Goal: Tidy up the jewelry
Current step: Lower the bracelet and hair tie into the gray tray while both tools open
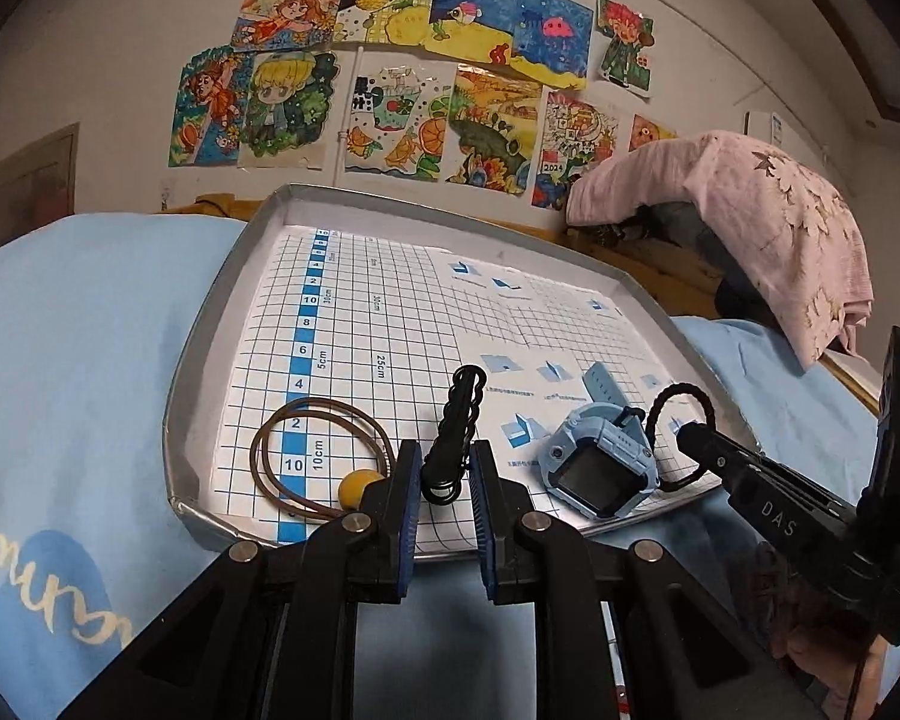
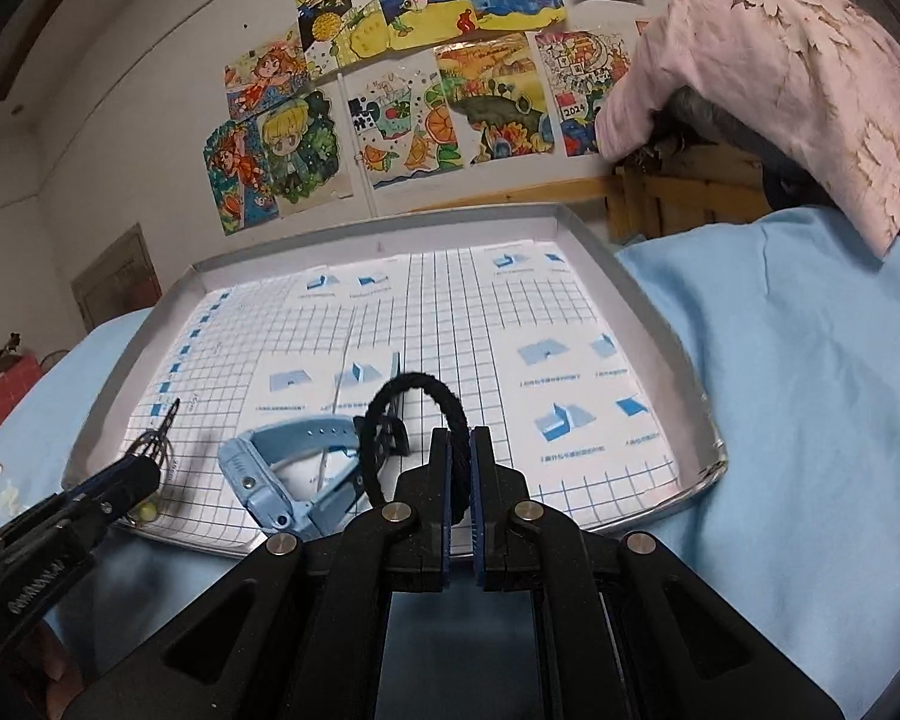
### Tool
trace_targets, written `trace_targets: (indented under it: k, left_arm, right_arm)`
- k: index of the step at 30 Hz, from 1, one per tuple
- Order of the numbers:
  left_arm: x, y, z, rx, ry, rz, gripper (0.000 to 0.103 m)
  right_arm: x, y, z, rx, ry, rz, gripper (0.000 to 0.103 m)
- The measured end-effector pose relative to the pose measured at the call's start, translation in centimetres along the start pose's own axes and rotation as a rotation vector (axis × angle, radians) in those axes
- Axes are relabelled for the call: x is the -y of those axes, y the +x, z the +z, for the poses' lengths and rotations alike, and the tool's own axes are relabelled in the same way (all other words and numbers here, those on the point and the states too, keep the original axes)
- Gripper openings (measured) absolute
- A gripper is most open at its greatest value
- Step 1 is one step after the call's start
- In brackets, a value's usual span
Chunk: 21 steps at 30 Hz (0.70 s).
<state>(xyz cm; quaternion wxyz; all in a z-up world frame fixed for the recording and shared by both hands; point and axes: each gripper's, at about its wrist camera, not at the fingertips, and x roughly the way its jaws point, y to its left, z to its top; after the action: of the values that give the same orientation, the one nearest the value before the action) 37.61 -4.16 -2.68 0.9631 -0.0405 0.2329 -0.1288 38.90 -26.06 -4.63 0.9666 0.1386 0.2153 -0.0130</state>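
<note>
Wall drawings (image 1: 426,66), pink cloth (image 2: 780,84)

I'm working in a home bedroom: children's drawings (image 1: 402,72) taped across the wall at twelve o'clock, blue bedding (image 2: 810,390) underneath, a pink floral pillow (image 1: 768,222) at two o'clock.

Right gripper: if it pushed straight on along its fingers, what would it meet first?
Probably the bare grid sheet of the tray; the right gripper, shut on the black hair tie, has nothing else ahead. Depth is unclear.
</note>
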Motion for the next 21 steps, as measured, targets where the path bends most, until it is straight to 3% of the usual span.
trace_targets:
  k: [4,6,8,12,16,17,19,21]
  left_arm:
    - [0.1,0.0,-0.1,0.001,0.003,0.007,0.016]
    - [-0.1,-0.1,0.0,0.002,-0.006,0.002,0.017]
    - [-0.2,-0.4,-0.1,0.012,-0.017,-0.009,0.023]
    - [-0.3,-1.8,-0.4,0.075,-0.028,-0.003,0.074]
    - [-0.4,-3.5,-0.4,0.134,-0.046,0.016,0.081]
    - [-0.5,-3.9,-0.3,0.141,-0.053,0.023,0.084]
    - [-0.5,-5.3,-0.3,0.174,-0.068,0.04,0.101]
    - [-0.3,-6.7,-0.2,0.219,-0.07,0.05,0.103]
  right_arm:
    - [0.3,0.1,-0.4,0.015,-0.002,0.015,0.011]
    - [0.8,-0.2,-0.5,0.033,0.017,0.026,0.028]
    - [1.3,-0.6,-0.5,0.057,0.032,0.034,0.037]
    - [2.0,-1.3,-0.5,0.101,0.054,0.049,0.039]
    - [2.7,-2.7,-0.7,0.157,0.07,0.055,0.053]
    - [2.8,-3.2,-0.7,0.171,0.071,0.056,0.055]
    - [3.1,-4.3,-0.8,0.196,0.069,0.052,0.06]
    - [3.1,-5.5,-0.7,0.217,0.057,0.047,0.069]
